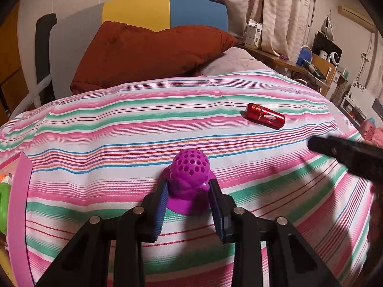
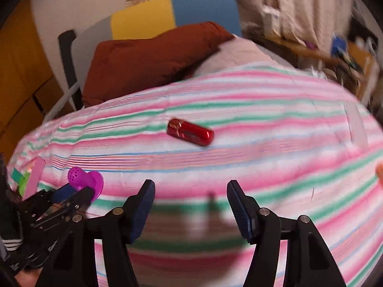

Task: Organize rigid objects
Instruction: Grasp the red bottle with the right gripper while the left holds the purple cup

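Left wrist view: purple perforated plastic piece (image 1: 189, 186), domed top full of holes over a flared base, sits on the striped bedspread (image 1: 143, 129), between the blue pads of the left gripper (image 1: 189, 191). Both pads touch its sides just above the flange, so the left claw is pinching it. The near part of the base is hidden behind the pads; can't make out what the item actually is. Contact underneath with the cloth is not visible.

Red metallic capsule-shaped object (image 1: 265, 116) lies on its side further up the bedspread to the right, well apart from the purple piece, untouched. It has a slot or window in its side; detail too small to read.

Pink-rimmed container (image 1: 20, 205) is cut off at the left edge, green and orange contents only partly visible. A black finger of the right gripper (image 1: 344, 150) enters from the right edge, blurred, tip only.

Right wrist view is motion-blurred. Right gripper (image 2: 190, 192) has its fingers spread with nothing between them, only bedspread below. The red capsule (image 2: 190, 132) lies ahead of it, apart. The left gripper (image 2: 71, 196) shows at lower left with the purple piece (image 2: 85, 179) at its tips, pads mostly hidden there.

Behind: rust-brown cushion (image 1: 148, 50), yellow-and-blue headboard (image 1: 165, 10), cluttered shelf (image 1: 320, 59) at right, contents indistinct.
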